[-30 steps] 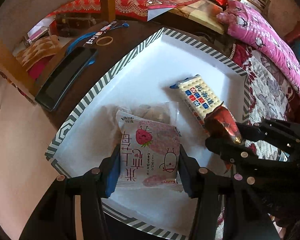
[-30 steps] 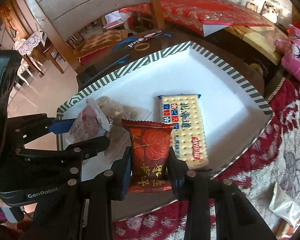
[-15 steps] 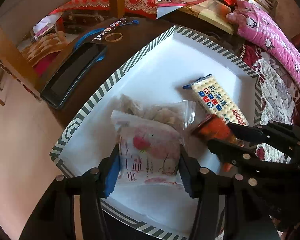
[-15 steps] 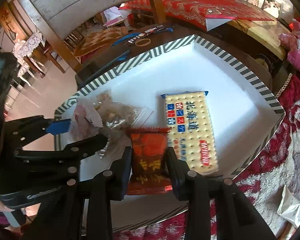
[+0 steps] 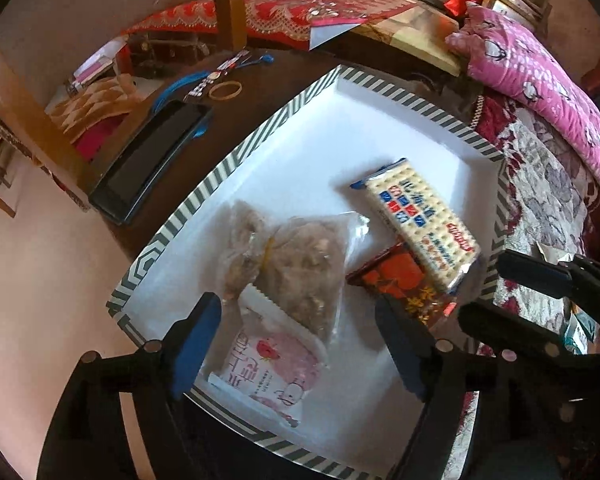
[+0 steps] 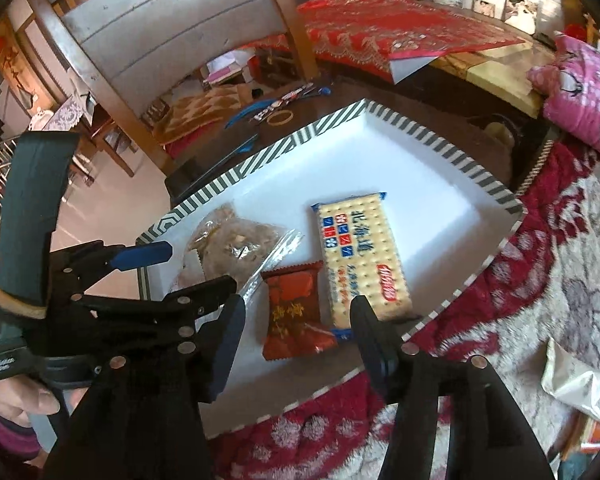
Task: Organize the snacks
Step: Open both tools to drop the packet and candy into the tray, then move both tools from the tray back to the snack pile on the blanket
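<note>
You are holding both grippers over the white rectangular tray with the grey-and-white striped rim [image 5: 204,196], and all four snacks are lying inside it. Your left gripper [image 5: 296,348] is standing spread: its jaws have just been opening, and the pink-and-white strawberry-print snack packet [image 5: 272,368] is lying loose between the blue pads [image 5: 192,340], touching neither, at the tray's near-left corner. That packet's top edge is resting against the clear plastic bag of brownish snacks tied with a rubber band [image 5: 292,264], which is sitting just beyond it, toward the tray's left rim. Your right gripper [image 6: 296,328] is also standing apart, its jaws having just been opening, with the dark red rose-print foil packet [image 6: 296,312] lying flat between the fingers and free of both, close to the tray's near rim. The long cream-coloured cracker pack with blue and red squares [image 6: 360,256] is lying just beside the red packet on its right, their edges touching, nearer the tray's middle. Beyond the tray's far-left rim, a black rectangular tablet-like slab [image 5: 148,160] is lying on the dark table
</note>
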`<action>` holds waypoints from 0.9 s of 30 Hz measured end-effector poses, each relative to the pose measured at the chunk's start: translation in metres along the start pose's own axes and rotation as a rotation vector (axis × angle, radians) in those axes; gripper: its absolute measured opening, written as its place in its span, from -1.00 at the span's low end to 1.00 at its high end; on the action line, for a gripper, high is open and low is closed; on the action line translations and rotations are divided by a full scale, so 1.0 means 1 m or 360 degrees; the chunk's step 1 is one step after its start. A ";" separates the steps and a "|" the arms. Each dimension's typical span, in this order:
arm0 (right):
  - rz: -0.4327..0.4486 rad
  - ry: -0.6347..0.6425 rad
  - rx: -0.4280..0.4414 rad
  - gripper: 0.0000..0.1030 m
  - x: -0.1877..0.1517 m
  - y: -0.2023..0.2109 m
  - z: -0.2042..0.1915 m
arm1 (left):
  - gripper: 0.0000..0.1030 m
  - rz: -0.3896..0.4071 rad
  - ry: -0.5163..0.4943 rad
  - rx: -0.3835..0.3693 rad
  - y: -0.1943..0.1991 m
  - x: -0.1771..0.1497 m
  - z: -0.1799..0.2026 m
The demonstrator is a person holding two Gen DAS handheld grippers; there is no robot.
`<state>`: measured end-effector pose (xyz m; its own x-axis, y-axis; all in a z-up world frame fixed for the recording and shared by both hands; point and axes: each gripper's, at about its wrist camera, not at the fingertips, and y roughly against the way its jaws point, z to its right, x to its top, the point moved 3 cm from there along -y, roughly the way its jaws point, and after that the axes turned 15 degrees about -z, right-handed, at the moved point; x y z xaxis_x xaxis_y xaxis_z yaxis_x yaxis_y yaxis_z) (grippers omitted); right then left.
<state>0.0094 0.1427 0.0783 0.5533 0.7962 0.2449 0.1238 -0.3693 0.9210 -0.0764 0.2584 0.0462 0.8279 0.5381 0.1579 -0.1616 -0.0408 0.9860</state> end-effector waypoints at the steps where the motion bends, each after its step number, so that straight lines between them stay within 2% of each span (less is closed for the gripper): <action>1: 0.0014 -0.0012 -0.0002 0.21 -0.003 0.005 0.002 | 0.53 0.0007 -0.0007 0.0004 0.001 -0.001 0.002; 12: 0.0108 -0.0186 -0.0043 0.32 -0.038 0.044 0.038 | 0.54 0.0064 -0.0193 -0.0041 0.021 -0.006 0.058; 27: 0.0148 -0.0481 -0.0129 0.39 -0.117 0.078 0.105 | 0.54 0.0033 -0.0480 -0.0114 0.016 -0.019 0.155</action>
<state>0.0411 -0.0294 0.0903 0.7800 0.5781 0.2394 0.0020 -0.3849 0.9230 -0.0116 0.1170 0.0670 0.9444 0.2632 0.1971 -0.2086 0.0161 0.9779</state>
